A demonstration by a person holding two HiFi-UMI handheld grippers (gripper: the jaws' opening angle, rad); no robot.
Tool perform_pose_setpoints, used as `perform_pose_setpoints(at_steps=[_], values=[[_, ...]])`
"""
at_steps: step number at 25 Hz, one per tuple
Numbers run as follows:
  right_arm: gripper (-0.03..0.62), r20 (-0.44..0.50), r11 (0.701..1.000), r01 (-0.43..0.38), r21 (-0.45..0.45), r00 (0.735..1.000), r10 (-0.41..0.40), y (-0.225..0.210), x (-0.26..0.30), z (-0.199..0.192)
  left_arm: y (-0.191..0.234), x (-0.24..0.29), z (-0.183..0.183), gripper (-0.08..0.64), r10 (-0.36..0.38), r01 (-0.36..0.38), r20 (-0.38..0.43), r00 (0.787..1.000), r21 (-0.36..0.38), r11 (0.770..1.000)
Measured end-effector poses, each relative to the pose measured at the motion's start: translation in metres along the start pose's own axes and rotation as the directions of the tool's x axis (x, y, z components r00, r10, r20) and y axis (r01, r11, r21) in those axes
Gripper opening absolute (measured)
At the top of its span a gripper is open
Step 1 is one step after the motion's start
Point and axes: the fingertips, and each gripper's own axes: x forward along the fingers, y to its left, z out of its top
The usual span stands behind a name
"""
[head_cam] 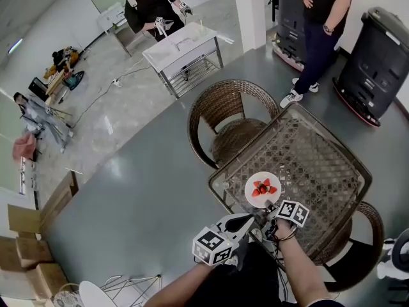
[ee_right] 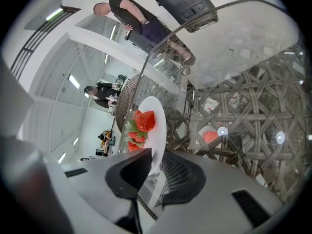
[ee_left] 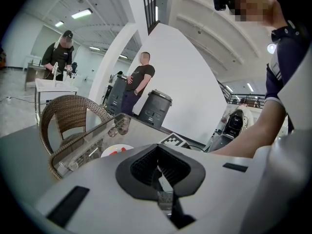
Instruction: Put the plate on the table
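A glass-topped wicker table (head_cam: 332, 162) fills the head view's lower right. A wicker chair (head_cam: 223, 117) is tucked against its edge at 10 o'clock, and a second chair (head_cam: 361, 248) sits at its 4 o'clock side. Well beyond, at 1 o'clock, a person (head_cam: 323, 11) stands near two dark bins (head_cam: 377, 56). At 11 o'clock another person (head_cam: 153, 5) works at a white bench (head_cam: 182, 47).

The plate (head_cam: 252, 183) lies on the glass near the table's corner nearest the camera, and it holds cut strawberries (head_cam: 263, 187). The right gripper (head_cam: 271, 207) reaches it from 5 o'clock. In the right gripper view its jaws stand apart around the plate's (ee_right: 158, 126) near rim. The rim lies against one jaw and there is a gap to the other, so the grip is released. The strawberries (ee_right: 145, 121) sit just past the jaw tips.

The left gripper (head_cam: 248, 220) hangs just off the table's edge, at 8 o'clock of the right gripper. Its jaws are closed together on nothing, pointing toward the table with the plate just beyond them.
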Motion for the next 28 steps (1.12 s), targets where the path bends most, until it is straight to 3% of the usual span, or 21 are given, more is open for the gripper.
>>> perform_pose_setpoints(at_steps=[8,16,21,28], values=[[0.071,-0.008,0.982,0.135,-0.131,0.991,-0.137,-0.004,-0.001,0.004,-0.001,-0.002,-0.002,0.005,0.007,-0.007,-0.001,1.0,-0.007,1.0],[0.106,-0.009,0.933,0.243,-0.264,0.967,-0.254,-0.007,-0.003,0.005,-0.005,-0.004,-0.001,0.005,0.013,-0.013,0.004,1.0,-0.014,1.0],[0.121,0.009,0.885,0.344,-0.314,0.933,-0.36,-0.009,-0.004,0.006,-0.004,-0.008,0.0,0.005,0.019,-0.019,0.007,1.0,-0.017,1.0],[0.123,0.035,0.848,0.386,-0.363,0.915,-0.401,-0.012,-0.009,0.009,-0.003,-0.01,0.002,0.005,0.03,-0.029,0.019,0.999,-0.017,0.999]])
